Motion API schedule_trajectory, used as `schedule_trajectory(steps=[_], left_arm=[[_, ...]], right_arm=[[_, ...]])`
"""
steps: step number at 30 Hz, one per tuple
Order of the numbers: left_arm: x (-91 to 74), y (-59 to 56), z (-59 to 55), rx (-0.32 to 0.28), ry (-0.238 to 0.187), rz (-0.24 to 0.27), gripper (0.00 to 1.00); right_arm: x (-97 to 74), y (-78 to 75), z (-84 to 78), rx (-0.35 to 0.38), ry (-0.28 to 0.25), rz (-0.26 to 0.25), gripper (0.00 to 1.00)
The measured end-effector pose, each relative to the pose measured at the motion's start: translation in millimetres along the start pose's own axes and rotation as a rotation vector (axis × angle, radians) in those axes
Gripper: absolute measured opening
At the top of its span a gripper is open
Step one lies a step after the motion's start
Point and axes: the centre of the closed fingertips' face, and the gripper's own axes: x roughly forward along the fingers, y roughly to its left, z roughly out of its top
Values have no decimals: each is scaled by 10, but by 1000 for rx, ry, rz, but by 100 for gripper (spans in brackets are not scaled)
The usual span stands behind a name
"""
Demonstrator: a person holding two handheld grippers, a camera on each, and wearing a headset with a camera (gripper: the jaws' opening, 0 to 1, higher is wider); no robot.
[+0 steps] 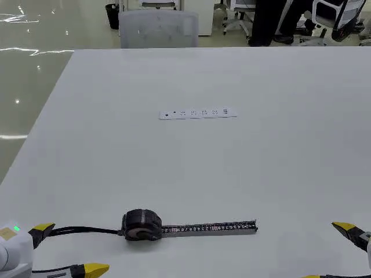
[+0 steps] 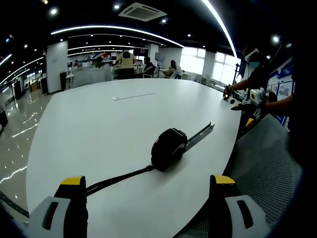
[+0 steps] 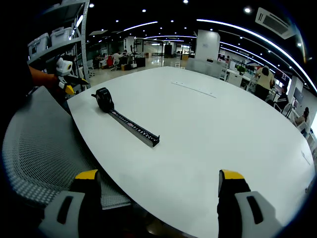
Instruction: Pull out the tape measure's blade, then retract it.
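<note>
Jaws stand spread wide on both grippers, and neither pair pinches anything. In the head view the left gripper point(image 1: 68, 249) is held low at the near left corner of the white table point(image 1: 232, 168), its yellow tips pointing right toward the tape measure point(image 1: 141, 225). The right gripper point(image 1: 333, 252) is held low at the near right edge, tips pointing left. The two face each other, with the tape measure lying between them close to the table's front edge.

The blade point(image 1: 208, 228) lies extended flat on the tabletop, running right from the black round body, and its end is well apart from the right gripper. A black strap point(image 1: 87, 231) trails left from the body toward the left gripper's farther jaw; whether it touches that tip cannot be told. In the left gripper view the strap runs into the gap between the open jaws, nearer the left one. In the right gripper view the blade's end lies ahead of the open jaws, apart from them. Farther back on the table lies a white power strip point(image 1: 197, 113).
</note>
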Motion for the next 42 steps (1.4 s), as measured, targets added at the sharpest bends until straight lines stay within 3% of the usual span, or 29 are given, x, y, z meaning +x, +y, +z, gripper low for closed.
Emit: schedule_trajectory(steps=[5,8,24,26,29,37,40,42], left_arm=[[9,-9,28,-19,-12,0,100],[16,-21,34,-18,-15,-5,100],[23,-35,35,-30,-6,-3,100],[40,10,-18,-11,26,23,100],[61,23,-4,-58,14,27,100],[100,-52,41,-69,10,27,100],[138,-43,115,-85,17,66,100],[147,30,75,-71,72,133,100]], right_arm=[[-23,50,-15,0,8,5,100],[-37,27,-42,-38,20,-8,99],[-47,18,-49,-31,36,6,98],[-45,18,-36,-24,33,5,99],[-46,31,-28,-26,34,7,98],[-36,34,11,-41,43,21,98],[-36,7,50,-69,55,28,98],[-21,-15,70,-77,67,34,97]])
